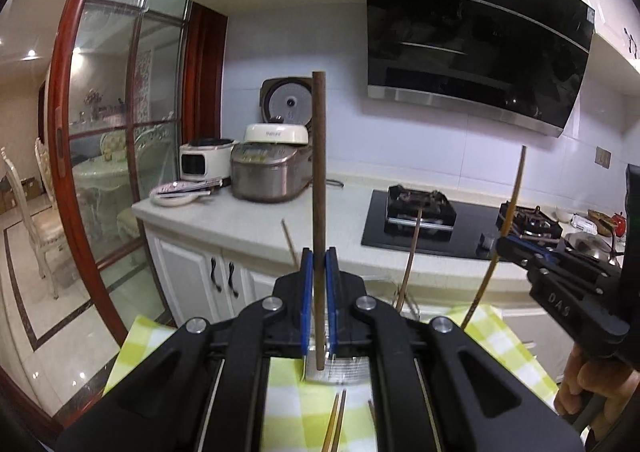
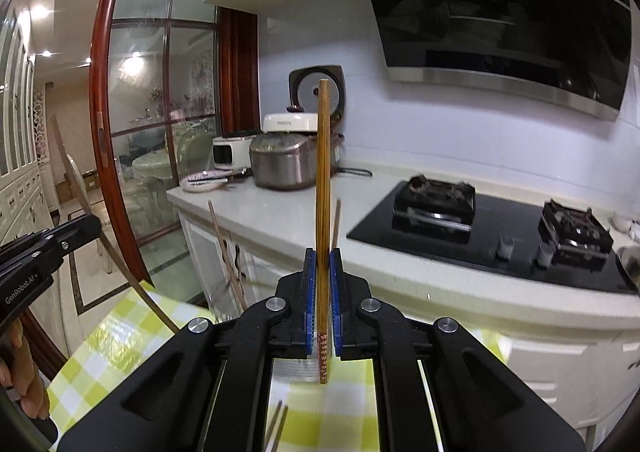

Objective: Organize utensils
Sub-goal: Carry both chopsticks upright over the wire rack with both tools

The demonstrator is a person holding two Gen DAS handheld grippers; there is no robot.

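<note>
My left gripper [image 1: 319, 254] is shut on a dark brown chopstick [image 1: 319, 179] that stands upright between its blue pads. My right gripper [image 2: 322, 254] is shut on a light striped bamboo chopstick [image 2: 323, 187], also upright. The right gripper shows at the right of the left wrist view [image 1: 520, 246], with its chopstick [image 1: 508, 219]. The left gripper shows at the left edge of the right wrist view [image 2: 68, 230], its chopstick [image 2: 100, 228] slanting. A clear holder [image 1: 340, 366] sits on the green checked cloth [image 1: 288, 396] below, with several chopsticks [image 1: 408, 272] standing in it. A loose pair [image 1: 335, 424] lies on the cloth.
A white counter [image 1: 256, 219] runs ahead with rice cookers [image 1: 268, 171], a plate [image 1: 180, 193] and a black gas hob [image 1: 424, 215]. A range hood [image 1: 472, 31] hangs above. A red-framed glass door [image 1: 120, 131] is at the left. A kettle and bowls [image 1: 588, 240] sit far right.
</note>
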